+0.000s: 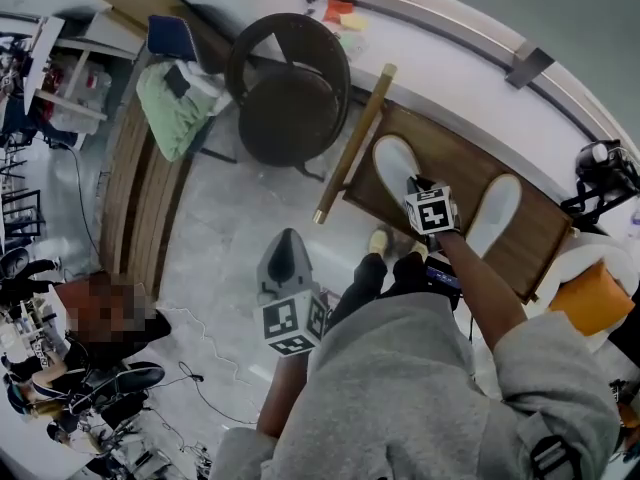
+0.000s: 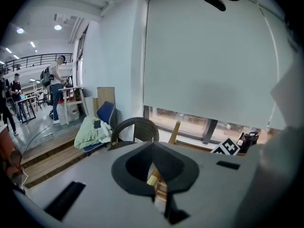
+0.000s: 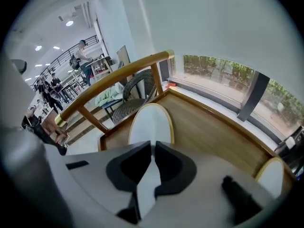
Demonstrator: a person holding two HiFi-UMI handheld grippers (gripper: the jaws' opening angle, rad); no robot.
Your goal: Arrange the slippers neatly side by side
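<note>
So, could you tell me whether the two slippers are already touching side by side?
No, in the head view one slipper and the other slipper lie well apart, with bare wooden board between them.

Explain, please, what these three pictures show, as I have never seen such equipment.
A person holds a two-jaw gripper in each hand. The head view looks down from the person's head; the other two cameras ride on the grippers, looking along their jaws. Two white slippers, the left slipper and the right slipper, lie apart on a wooden platform. The left gripper is shut and empty. The right gripper is shut at the left slipper's end; whether it pinches it is unclear.
</note>
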